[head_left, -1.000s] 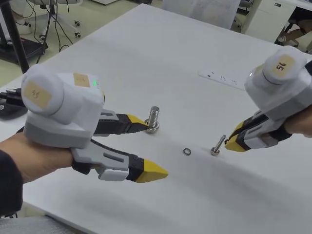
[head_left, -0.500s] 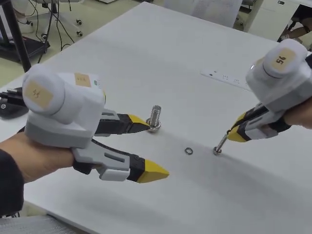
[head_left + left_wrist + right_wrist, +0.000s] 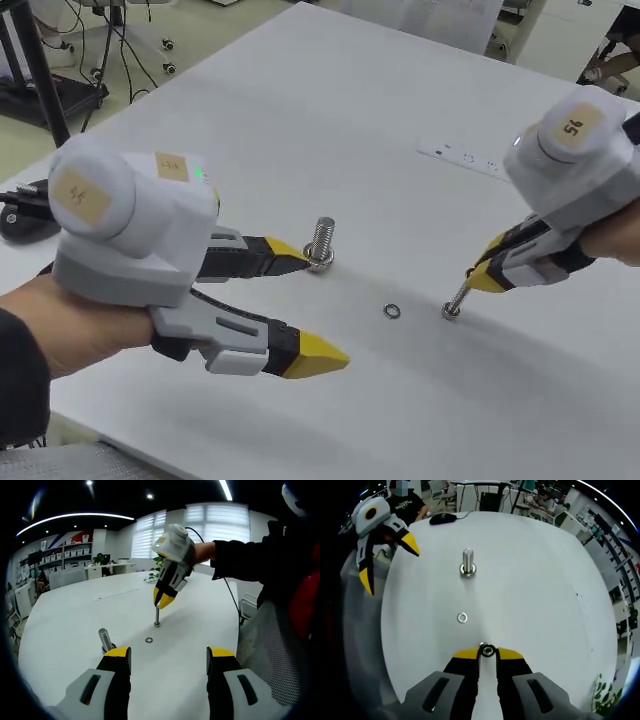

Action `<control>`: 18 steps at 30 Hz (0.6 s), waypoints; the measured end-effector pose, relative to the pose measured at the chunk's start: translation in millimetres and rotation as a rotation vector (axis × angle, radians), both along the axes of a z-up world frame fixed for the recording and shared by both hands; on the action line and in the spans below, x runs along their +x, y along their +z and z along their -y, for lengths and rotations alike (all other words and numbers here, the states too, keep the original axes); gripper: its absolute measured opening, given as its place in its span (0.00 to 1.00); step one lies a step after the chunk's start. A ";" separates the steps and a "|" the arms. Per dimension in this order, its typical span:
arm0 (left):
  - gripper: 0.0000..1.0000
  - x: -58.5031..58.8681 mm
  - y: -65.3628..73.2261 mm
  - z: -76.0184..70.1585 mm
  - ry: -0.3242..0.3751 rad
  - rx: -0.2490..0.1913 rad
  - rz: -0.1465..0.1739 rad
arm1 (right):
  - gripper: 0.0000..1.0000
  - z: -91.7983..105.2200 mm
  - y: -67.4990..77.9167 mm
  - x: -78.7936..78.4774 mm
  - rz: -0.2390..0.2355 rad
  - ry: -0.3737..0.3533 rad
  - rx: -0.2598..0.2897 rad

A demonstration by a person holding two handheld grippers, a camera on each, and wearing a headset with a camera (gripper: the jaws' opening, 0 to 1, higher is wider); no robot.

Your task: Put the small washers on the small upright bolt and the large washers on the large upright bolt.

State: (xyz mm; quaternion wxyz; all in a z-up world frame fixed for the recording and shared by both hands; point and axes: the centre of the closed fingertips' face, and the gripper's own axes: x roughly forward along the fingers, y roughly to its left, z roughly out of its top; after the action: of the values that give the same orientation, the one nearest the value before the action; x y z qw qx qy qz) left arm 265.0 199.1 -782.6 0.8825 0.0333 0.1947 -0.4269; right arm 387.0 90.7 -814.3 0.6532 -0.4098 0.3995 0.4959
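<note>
Atop small bolt [image 3: 458, 300], R claw [image 3: 482, 279] pinches a washer [image 3: 487, 651]; spare washer [image 3: 392, 311] lies at bolt's 9 o'clock. L claw [image 3: 320, 308] gapes wide, big bolt [image 3: 322, 240] at its 12.

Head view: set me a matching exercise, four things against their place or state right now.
1 large bolt
2 small bolt
3 loose washer
4 left tongs

A open, nothing held
B flat on the table, between the bolts
C right tongs closed on its top
D thick, upright, by one tip of the left pair

Pairs: 1-D, 2-C, 3-B, 4-A
</note>
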 end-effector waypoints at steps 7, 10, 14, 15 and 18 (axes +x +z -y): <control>0.60 -0.2 -1.1 0.2 -0.001 0.001 -0.005 | 0.13 -0.2 -2.8 -1.6 -0.008 0.001 -0.002; 0.60 -0.1 -1.4 0.1 -0.002 0.001 -0.006 | 0.13 0.7 -4.7 -1.2 -0.011 -0.002 -0.004; 0.60 0.3 -1.8 0.0 -0.002 0.001 -0.007 | 0.13 -0.3 -5.8 -1.3 -0.014 -0.001 -0.001; 0.60 0.4 -2.0 -0.2 -0.001 0.002 -0.008 | 0.13 -0.2 -5.9 -1.3 -0.014 -0.001 -0.002; 0.60 0.5 -2.0 -0.5 0.000 0.001 -0.008 | 0.13 -0.9 -7.5 -0.5 -0.018 -0.003 0.002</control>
State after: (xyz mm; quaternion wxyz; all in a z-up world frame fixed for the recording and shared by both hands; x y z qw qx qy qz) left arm 265.5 199.6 -784.6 0.8816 0.0321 0.1983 -0.4271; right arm 386.5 91.6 -821.8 0.6506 -0.4040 0.4058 0.4988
